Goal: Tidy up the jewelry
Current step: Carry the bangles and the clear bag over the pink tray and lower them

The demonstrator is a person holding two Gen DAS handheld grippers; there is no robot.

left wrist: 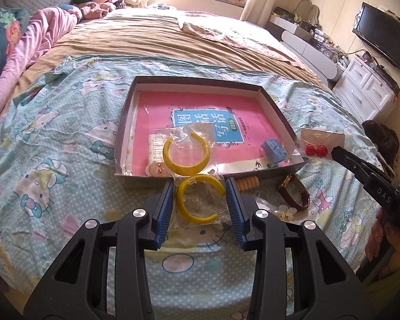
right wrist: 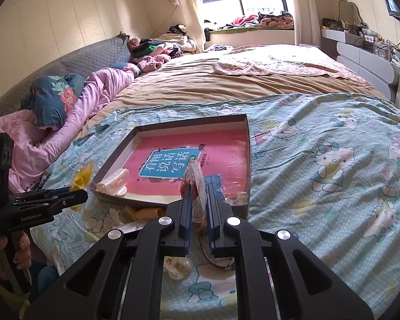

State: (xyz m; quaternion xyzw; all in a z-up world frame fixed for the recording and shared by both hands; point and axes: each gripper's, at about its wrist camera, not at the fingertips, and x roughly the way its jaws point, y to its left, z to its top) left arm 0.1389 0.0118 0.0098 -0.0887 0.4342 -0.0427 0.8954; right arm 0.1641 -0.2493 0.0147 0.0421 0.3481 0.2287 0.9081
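Observation:
A shallow dark box (left wrist: 125, 122) with a pink book inside lies on the Hello Kitty sheet; it also shows in the right wrist view (right wrist: 249, 144). My left gripper (left wrist: 199, 184) is shut on a clear bag with two yellow hoop earrings (left wrist: 186, 154), held over the box's near edge. My right gripper (right wrist: 198, 189) is shut on a clear bag with red earrings (left wrist: 314, 150), held by the box's near right corner. In the box lie a white hair clip (left wrist: 154, 149) and a blue brick-shaped piece (left wrist: 273, 150).
On the sheet in front of the box lie an orange coil hair tie (left wrist: 246, 184), a brown leather strap bracelet (left wrist: 293, 192) and a white flower clip (left wrist: 285, 212). Pillows and a pink quilt (right wrist: 66, 112) sit at left. Drawers (left wrist: 365, 90) stand right.

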